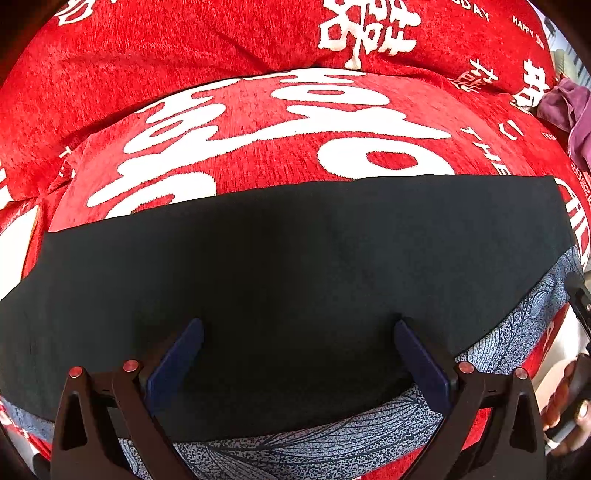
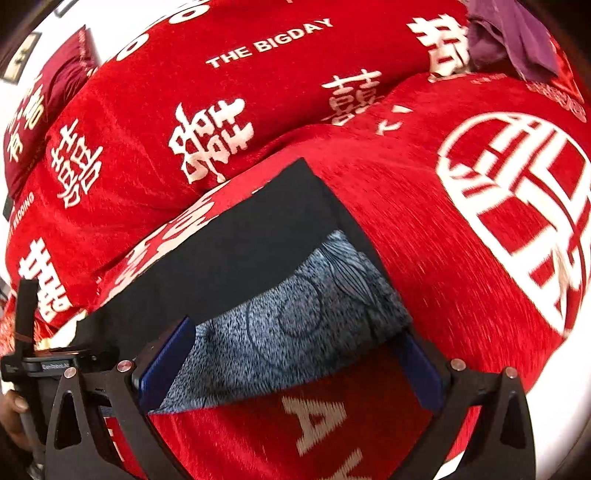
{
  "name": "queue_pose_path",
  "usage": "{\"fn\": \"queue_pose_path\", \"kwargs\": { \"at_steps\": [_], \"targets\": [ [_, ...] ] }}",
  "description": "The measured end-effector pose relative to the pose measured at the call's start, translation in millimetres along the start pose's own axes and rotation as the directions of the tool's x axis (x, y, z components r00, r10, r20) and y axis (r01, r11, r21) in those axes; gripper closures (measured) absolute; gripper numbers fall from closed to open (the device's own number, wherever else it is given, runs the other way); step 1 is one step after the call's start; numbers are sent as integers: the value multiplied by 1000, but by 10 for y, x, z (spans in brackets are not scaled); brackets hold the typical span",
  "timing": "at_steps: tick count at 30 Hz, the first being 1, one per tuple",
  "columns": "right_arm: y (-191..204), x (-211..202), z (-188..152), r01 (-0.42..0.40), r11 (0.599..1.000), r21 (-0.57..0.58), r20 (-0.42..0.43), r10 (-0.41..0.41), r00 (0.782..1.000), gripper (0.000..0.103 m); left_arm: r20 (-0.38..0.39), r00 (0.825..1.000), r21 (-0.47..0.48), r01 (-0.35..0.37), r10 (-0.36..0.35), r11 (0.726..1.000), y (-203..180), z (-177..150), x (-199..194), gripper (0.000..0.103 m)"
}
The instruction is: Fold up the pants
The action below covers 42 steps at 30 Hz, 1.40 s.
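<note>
Black linkage arms, silver rivets, blue pads [image 1: 184, 354] on both jaws.

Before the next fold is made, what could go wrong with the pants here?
1. Both the left gripper and the right gripper stand open, so nothing pins the black pants; they may slip.
2. The grey patterned layer sticks out past the black edge, so the fold may end uneven.

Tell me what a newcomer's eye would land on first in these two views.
First, the bright red cover with big white characters, filling both views. Next, the black pants laid flat across it, a blue-grey leaf-patterned layer peeking out underneath. A purple cloth lies crumpled at the far right.
</note>
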State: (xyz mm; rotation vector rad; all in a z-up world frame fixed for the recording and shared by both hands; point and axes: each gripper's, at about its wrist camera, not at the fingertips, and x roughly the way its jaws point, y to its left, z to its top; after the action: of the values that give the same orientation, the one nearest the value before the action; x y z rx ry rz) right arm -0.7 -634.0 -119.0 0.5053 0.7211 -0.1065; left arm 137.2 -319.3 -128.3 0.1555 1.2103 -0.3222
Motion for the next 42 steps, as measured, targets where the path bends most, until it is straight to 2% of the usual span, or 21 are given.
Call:
{"fn": "queue_pose_path", "kwargs": {
  "at_steps": [5, 10, 13, 18, 20, 21, 22, 26, 30, 33, 36, 39, 42],
  "targets": [
    [-5, 48, 81, -14, 1000, 7, 13, 14, 1000, 0, 1, 1000, 0, 0, 0, 1000, 0, -1, 16, 0],
    [-29, -26, 17, -61, 998, 8, 11, 61, 998, 10, 2, 1000, 2, 1, -1, 1000, 1, -2, 25, 0],
    [-97, -54, -8, -123, 991, 52, 17, 123, 992, 10, 5, 1000, -6, -4, 4, 1000, -7, -5, 28, 0],
    [-76, 126, 172, -147, 987, 63, 45, 144, 989, 10, 8, 1000, -16, -14, 14, 1000, -18, -9, 29, 0],
    [-39, 189, 251, -147, 988, 56, 38, 145, 989, 27, -10, 1000, -23, -13, 13, 1000, -18, 8, 25, 0],
    [-18, 221, 282, -150, 987, 52, 18, 149, 989, 58, -25, 1000, -36, -17, 16, 999, -22, 23, 27, 0],
    [-12, 250, 288, -140, 989, 54, -11, 141, 990, 75, -28, 999, -42, -21, 20, 999, -20, 28, 31, 0],
    [-42, 235, 198, -148, 988, 53, -28, 150, 988, 77, -15, 999, -62, -50, 49, 997, -56, 31, 54, 0],
    [11, 224, 251, -131, 990, 53, -34, 133, 991, 87, -54, 998, -104, -31, 26, 994, -2, 88, 21, 0],
    [342, 2, 311, -47, 995, -89, 19, 49, 999, 88, -57, 998, -164, -25, 16, 986, 18, 127, 18, 0],
    [625, -154, 318, 26, 979, -202, 62, -14, 998, 88, -52, 995, -131, -88, 81, 987, -97, 216, 102, 0],
    [817, -236, 323, 64, 965, -256, 73, -47, 996, 88, -79, 994, -156, -92, 81, 983, -113, 480, 192, 0],
    [878, -244, 326, 79, 963, -259, 62, -65, 996, 88, -126, 990, -207, -88, 63, 974, -52, 570, 235, 0]
  ]
}}
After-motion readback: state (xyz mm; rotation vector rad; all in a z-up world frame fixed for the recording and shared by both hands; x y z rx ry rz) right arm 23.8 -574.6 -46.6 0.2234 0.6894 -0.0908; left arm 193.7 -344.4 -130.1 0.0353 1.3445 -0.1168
